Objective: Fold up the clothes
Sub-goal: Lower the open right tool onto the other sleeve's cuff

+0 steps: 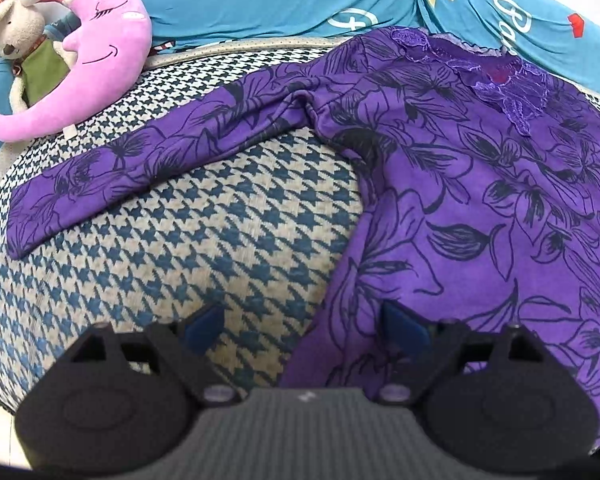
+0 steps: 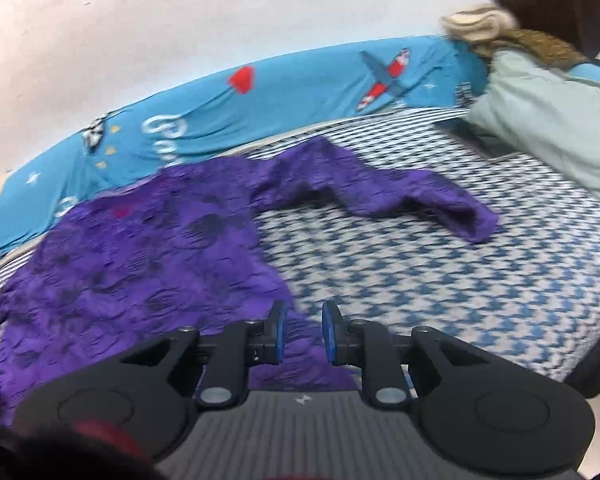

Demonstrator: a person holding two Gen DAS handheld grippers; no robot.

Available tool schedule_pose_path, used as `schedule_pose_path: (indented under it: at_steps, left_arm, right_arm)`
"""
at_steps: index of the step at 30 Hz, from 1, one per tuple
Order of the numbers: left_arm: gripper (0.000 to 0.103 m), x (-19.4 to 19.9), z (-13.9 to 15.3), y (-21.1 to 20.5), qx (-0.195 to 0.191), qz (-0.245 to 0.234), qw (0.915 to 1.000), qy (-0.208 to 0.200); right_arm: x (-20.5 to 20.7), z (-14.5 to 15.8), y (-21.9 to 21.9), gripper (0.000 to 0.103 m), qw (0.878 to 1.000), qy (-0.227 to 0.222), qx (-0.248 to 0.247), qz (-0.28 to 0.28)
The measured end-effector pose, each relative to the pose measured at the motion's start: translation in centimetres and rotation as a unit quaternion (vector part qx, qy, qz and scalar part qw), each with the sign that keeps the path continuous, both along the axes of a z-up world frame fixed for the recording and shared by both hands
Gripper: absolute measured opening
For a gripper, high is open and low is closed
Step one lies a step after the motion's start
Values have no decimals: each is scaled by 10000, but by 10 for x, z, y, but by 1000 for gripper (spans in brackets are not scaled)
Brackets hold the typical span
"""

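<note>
Lying flat on the bed (image 1: pixel 220 208), the purple top (image 1: pixel 480 200) ran lengthwise ahead of both tongs, left tongs (image 1: pixel 304 328) and right tongs (image 2: pixel 303 328) each standing apart at its near hem.

matt purple cloth top (image 1: pixel 480 184), plush moon pillow (image 1: pixel 96 56)

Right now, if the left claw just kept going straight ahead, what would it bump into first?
Probably the side edge of the purple top, which runs between the open left claw and slightly ahead. Left of that edge lies bare houndstooth cover. Depth is hard to judge.
</note>
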State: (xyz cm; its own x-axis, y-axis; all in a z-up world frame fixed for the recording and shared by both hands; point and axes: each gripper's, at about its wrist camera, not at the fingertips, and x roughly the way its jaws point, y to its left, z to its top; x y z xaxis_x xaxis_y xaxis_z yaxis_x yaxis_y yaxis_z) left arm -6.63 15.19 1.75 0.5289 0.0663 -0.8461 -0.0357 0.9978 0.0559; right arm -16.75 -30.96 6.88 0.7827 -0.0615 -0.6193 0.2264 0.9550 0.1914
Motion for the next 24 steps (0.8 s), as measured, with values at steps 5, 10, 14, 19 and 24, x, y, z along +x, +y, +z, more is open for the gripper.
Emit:
schedule_pose_path:
  at_steps: [5,10,14,19,24]
  left_arm:
    - [98,1,-2,4,114,166,9997,121]
    - [100,-3,-6,2,236,250,9992,214]
    - [101,-10,-5,-4,333,270,9989,190]
    - [101,-19,13,-16,375,177,9987,-303]
    - [101,-14,30,-27,119,98,9980,-609]
  right_arm:
    - [9,-11,10,23,9974,250,462,499]
    - [11,-20,18,26,9950,679,437,588]
    - [11,-27,24,27,9921,1011,381,635]
    - [12,-28,31,29,9895,1209,318,725]
    - [23,-6,30,29,9926,817,222,873]
